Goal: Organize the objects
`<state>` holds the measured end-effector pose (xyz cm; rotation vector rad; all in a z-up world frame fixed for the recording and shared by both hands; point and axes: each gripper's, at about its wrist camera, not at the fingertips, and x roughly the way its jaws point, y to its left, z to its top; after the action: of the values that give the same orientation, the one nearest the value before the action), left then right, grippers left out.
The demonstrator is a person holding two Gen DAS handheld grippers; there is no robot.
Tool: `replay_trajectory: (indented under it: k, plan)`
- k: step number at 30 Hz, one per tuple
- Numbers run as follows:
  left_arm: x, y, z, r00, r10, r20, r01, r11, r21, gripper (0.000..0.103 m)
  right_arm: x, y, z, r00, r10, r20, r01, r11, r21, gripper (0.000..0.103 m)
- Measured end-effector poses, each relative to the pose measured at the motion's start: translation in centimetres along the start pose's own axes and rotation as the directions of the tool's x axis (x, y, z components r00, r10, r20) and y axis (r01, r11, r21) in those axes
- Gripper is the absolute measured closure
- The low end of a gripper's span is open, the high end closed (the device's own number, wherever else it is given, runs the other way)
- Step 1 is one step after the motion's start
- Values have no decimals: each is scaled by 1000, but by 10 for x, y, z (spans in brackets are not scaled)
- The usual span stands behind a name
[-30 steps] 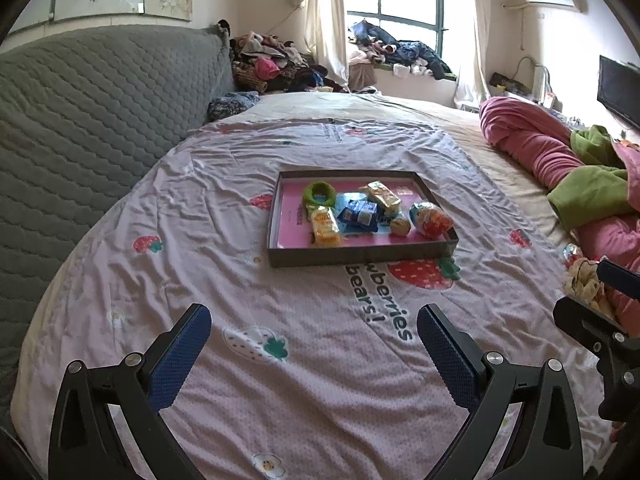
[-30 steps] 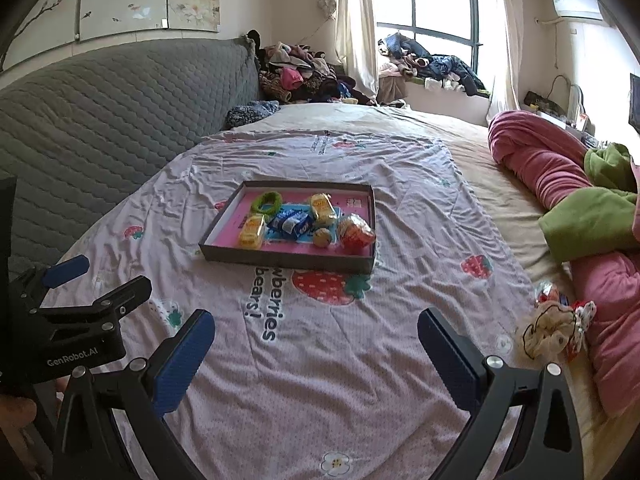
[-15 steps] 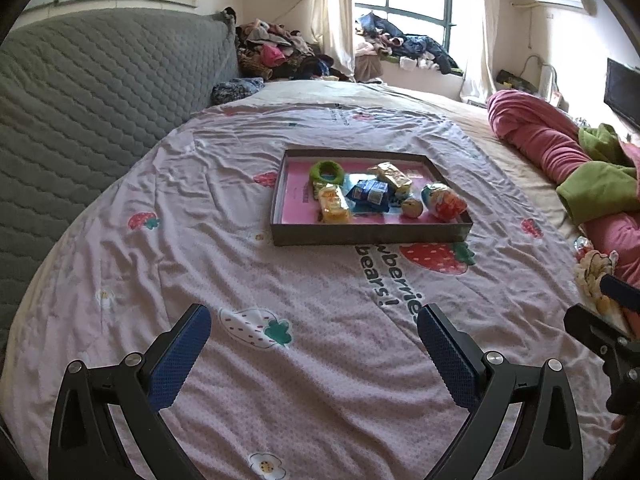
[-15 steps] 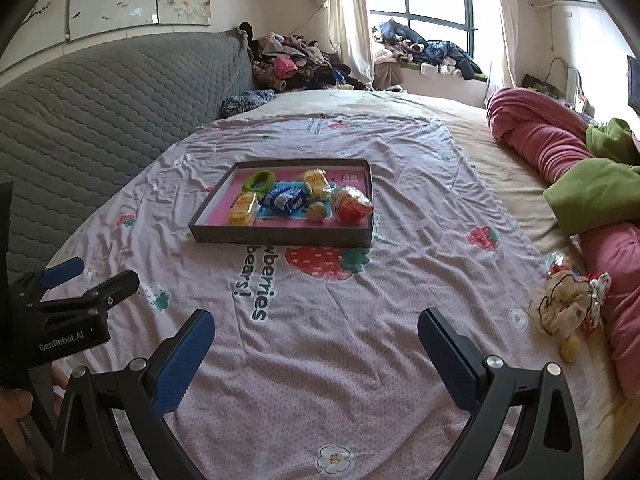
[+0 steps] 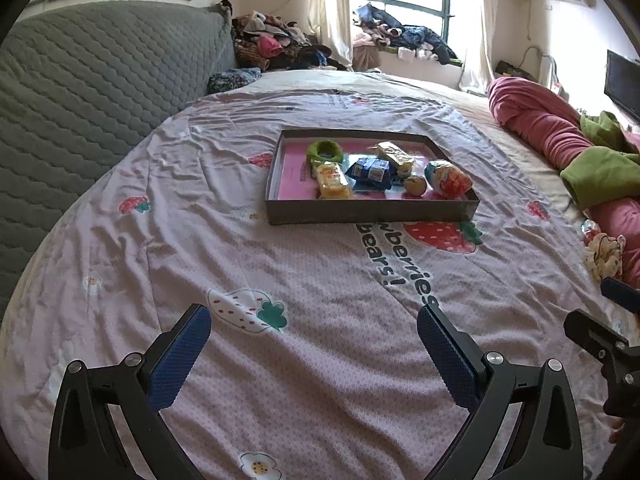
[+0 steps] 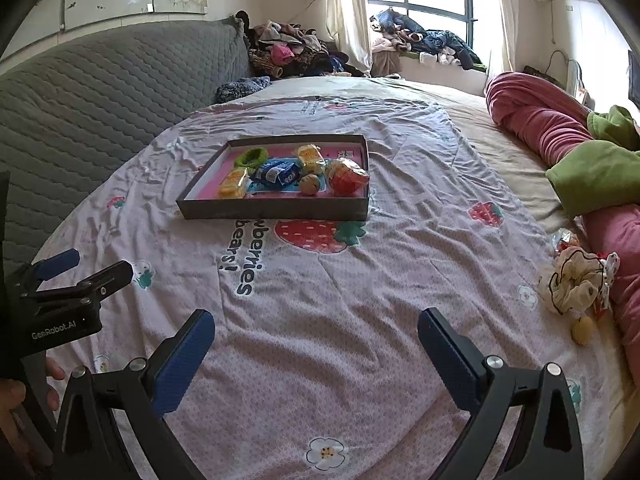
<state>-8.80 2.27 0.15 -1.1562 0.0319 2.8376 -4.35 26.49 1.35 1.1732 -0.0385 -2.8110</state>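
Observation:
A shallow dark box tray (image 5: 368, 213) (image 6: 272, 211) with a pink floor sits mid-bed. In it lie a green ring (image 5: 325, 151), yellow snack packs (image 5: 332, 180), a blue packet (image 5: 370, 170), a small round ball (image 5: 415, 185) and a red-orange wrapped pack (image 5: 450, 178). A cream scrunchie (image 6: 576, 286) and a small yellow ball (image 6: 581, 330) lie on the sheet at the right. My left gripper (image 5: 314, 354) and right gripper (image 6: 316, 354) are both open and empty, low over the near sheet, well short of the tray.
The bed has a pink strawberry-print sheet (image 5: 200, 220). A grey quilted headboard (image 5: 80, 92) runs along the left. Rolled pink and green blankets (image 6: 560, 148) lie at the right. Clothes are piled by the window (image 5: 280, 48).
Both grippers have moved forward and a little lower toward the tray, which now looks larger. Both stay open and empty.

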Motion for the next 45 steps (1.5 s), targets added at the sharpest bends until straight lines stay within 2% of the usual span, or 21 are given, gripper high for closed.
replay_trajectory:
  k: [27,45]
  plan:
    - [25,2,-20,1000,-1,-28,1,1000,-4,0,27,-9,-31,998,-27,-55,27,1000,-12,1]
    - [42,7,-40,998,8,-56,-8,1000,-6,0,41,-5,-40,996,-31,-86,28,999,-32,1]
